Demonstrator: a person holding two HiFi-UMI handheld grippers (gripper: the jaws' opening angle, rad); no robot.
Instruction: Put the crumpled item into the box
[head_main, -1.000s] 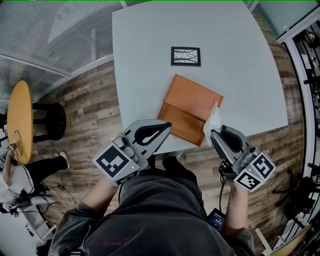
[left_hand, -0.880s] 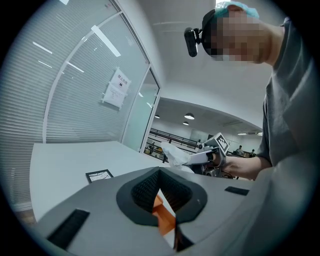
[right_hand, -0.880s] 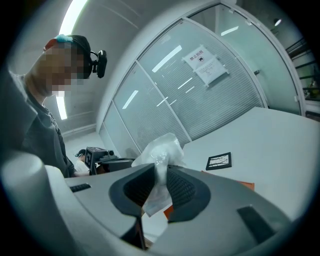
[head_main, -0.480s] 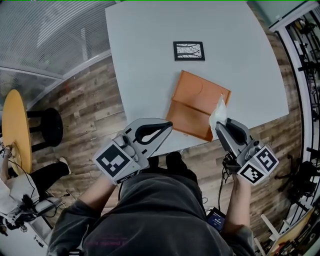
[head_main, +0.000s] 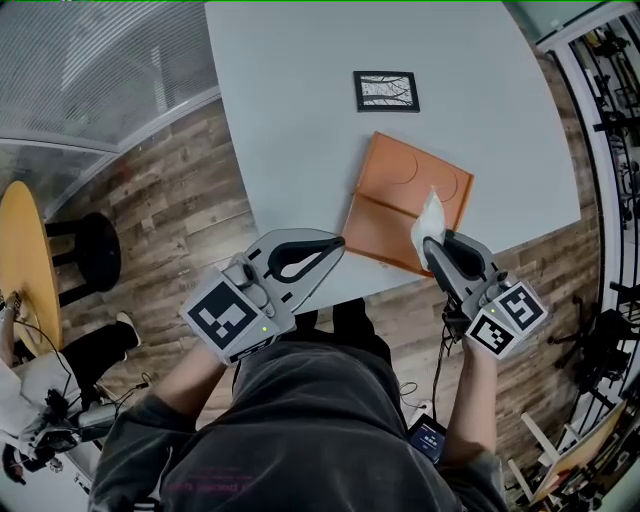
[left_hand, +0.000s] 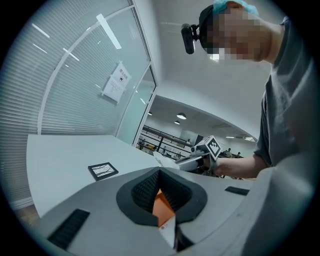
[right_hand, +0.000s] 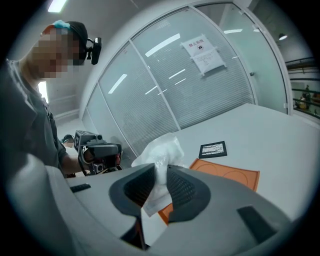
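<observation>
A flat orange box (head_main: 400, 195) lies near the front edge of the white table (head_main: 300, 120). My right gripper (head_main: 430, 243) is shut on a crumpled white item (head_main: 429, 218), which sticks up from the jaws over the box's near right part. In the right gripper view the crumpled item (right_hand: 161, 149) is pinched in the right gripper (right_hand: 161, 169), with the orange box (right_hand: 227, 177) beyond. My left gripper (head_main: 338, 242) is shut and holds nothing, its tip at the table's front edge left of the box. Through the left gripper (left_hand: 160, 172) a strip of orange box (left_hand: 162, 206) shows.
A black-framed card (head_main: 386, 90) lies on the table behind the box. Left of the table are wooden floor, a round yellow table (head_main: 22, 260), a black stool (head_main: 95, 250) and a glass wall with blinds. Shelving stands at the right.
Both grippers have moved forward and a little down. The right one carried the crumpled item further over the box; the left tip now reaches the table's edge.
</observation>
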